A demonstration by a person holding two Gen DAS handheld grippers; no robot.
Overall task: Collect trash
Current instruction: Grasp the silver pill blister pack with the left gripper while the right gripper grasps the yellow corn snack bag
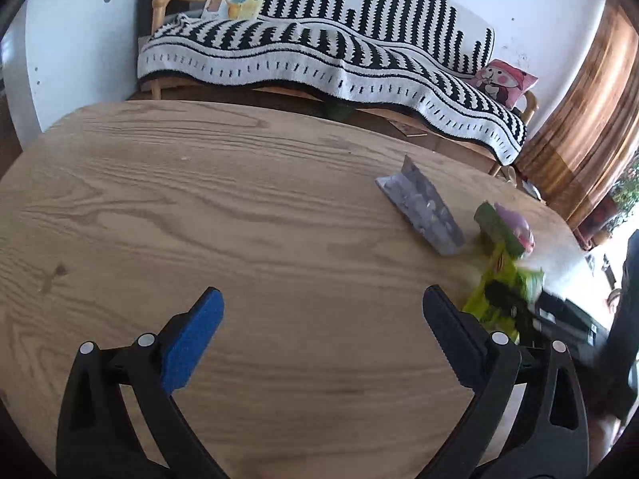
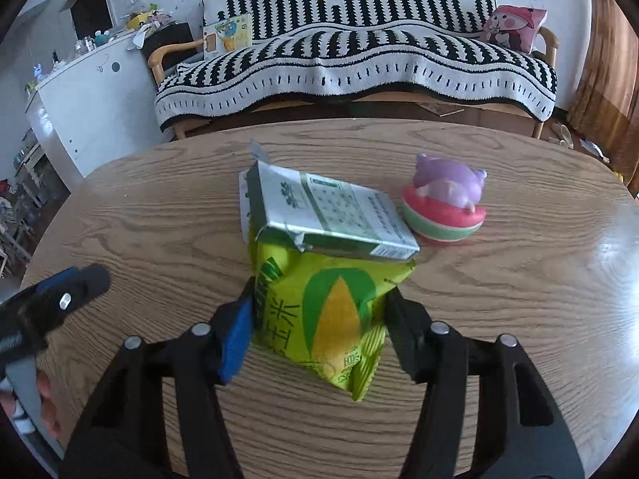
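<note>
A yellow-green corn snack bag (image 2: 319,315) lies on the round wooden table (image 2: 519,299). My right gripper (image 2: 319,311) has a finger on each side of the bag, pressing its edges. A flattened green-and-white carton (image 2: 331,211) rests on the bag's far end. In the left wrist view the bag (image 1: 503,291) and the carton (image 1: 497,225) sit at the right, with a silver foil wrapper (image 1: 423,207) beside them. My left gripper (image 1: 323,331) is open and empty over bare table; it also shows in the right wrist view (image 2: 68,287).
A purple-and-pink toy (image 2: 445,199) stands right of the carton. Behind the table is a bench with a black-and-white blanket (image 2: 359,60) and a pink cushion (image 2: 513,26). A white cabinet (image 2: 88,103) stands at the back left.
</note>
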